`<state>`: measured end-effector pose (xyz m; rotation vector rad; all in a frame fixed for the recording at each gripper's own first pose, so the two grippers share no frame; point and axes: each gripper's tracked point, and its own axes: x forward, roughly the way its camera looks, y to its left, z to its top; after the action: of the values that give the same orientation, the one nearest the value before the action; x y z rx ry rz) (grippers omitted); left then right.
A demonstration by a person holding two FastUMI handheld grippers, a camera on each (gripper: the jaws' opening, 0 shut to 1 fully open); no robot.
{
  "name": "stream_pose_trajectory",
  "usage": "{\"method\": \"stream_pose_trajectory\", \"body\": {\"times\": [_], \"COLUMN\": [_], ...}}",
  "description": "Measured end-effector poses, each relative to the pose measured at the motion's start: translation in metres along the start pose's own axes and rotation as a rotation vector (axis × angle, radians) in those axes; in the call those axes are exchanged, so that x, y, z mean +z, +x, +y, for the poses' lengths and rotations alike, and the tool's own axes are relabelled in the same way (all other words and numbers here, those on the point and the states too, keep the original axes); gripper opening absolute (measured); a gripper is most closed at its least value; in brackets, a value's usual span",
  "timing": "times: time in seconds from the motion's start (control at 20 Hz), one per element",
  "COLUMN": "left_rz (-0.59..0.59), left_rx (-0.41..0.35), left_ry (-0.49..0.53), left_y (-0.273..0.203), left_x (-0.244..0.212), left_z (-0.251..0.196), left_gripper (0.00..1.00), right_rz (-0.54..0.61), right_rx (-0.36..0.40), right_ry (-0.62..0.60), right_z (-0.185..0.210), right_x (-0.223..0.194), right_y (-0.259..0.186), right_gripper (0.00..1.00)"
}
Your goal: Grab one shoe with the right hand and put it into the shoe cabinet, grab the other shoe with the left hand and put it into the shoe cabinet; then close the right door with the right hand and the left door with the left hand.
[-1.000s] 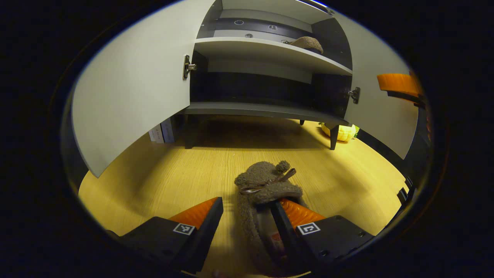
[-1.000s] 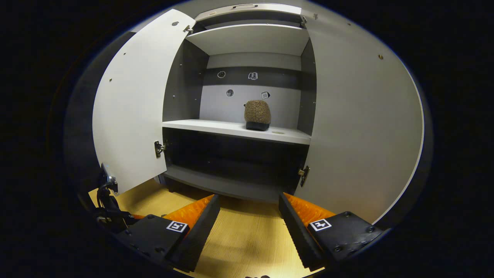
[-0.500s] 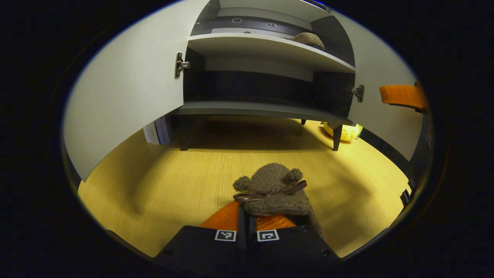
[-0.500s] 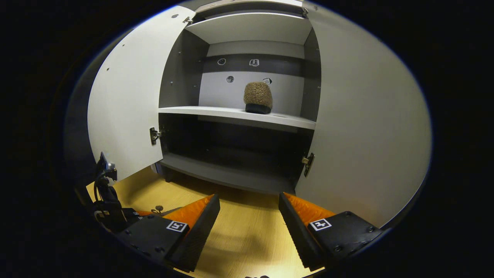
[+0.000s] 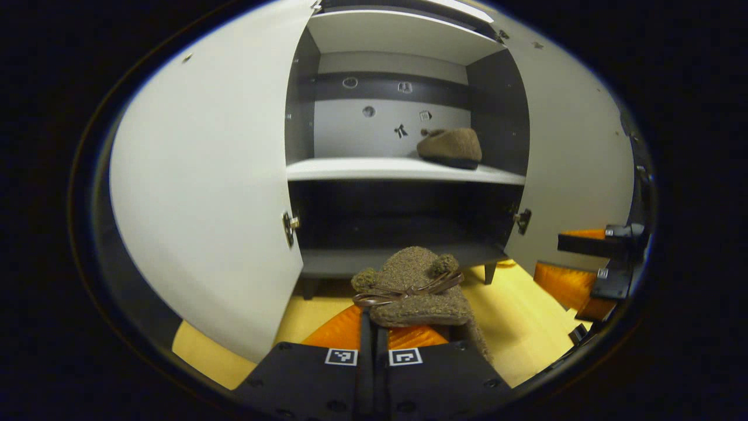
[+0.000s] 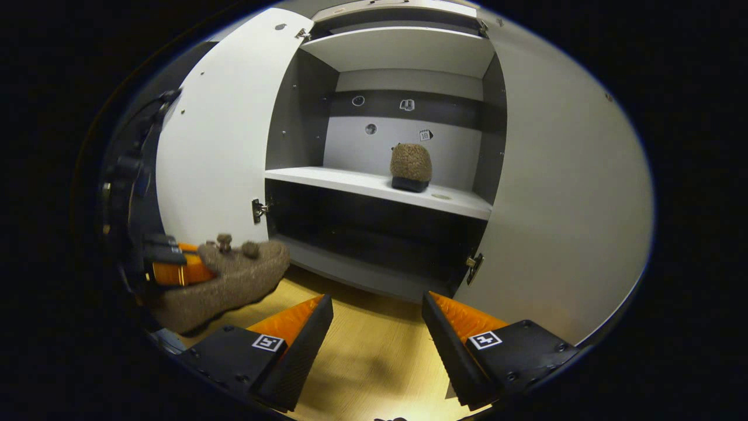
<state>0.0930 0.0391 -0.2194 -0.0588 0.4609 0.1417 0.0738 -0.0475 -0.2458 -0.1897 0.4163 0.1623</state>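
Your second slipper (image 5: pixel 416 286) is now off the floor (image 5: pixel 514 327), pinched by its upper edge in your left gripper (image 5: pixel 374 333), fingers closed tight on the fabric. A second ago those fingers were wide around it on the floor; half a second ago they clamped; now it's lifted and aimed at the open shoe cabinet (image 5: pixel 403 169). So the grab is done and the carry has begun.

The first slipper (image 5: pixel 450 146) already sits on the middle shelf (image 5: pixel 362 168), right side. Both doors are open: left door (image 5: pixel 204 187), right door (image 5: pixel 578 164).

Your right gripper (image 6: pixel 377 327) hangs empty with fingers wide apart, about where it was, waiting for the door step.

The right gripper view gives you the side look: the held slipper (image 6: pixel 234 280) hangs sole-down, clear of the floor, in front of the left door, well short of the shelf. The left gripper view instead shows the straight line to the free shelf space left of the first slipper, and your right gripper at the far right edge.
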Motion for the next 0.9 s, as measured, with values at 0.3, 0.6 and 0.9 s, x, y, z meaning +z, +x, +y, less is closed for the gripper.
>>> {"method": "stream_pose_trajectory", "body": {"times": [0.3, 0.6, 0.9], "left_rz": [-0.168, -0.228, -0.127], "left_rx": [0.046, 0.094, 0.080], "left_ry": [-0.008, -0.039, -0.095], "left_y": [0.022, 0.093, 0.188], "left_x": [0.140, 0.227, 0.241], "left_z": [0.013, 0.030, 0.045], "left_gripper": [0.05, 0.05, 0.05], "right_rz": [-0.026, -0.048, -0.085], "right_rx": [0.076, 0.146, 0.164], "right_ry": [0.065, 0.076, 0.049], "right_z": [0.014, 0.029, 0.019], "right_x": [0.032, 0.049, 0.070], "right_y": [-0.013, -0.006, 0.012], "right_gripper": [0.99, 0.99, 0.98]}}
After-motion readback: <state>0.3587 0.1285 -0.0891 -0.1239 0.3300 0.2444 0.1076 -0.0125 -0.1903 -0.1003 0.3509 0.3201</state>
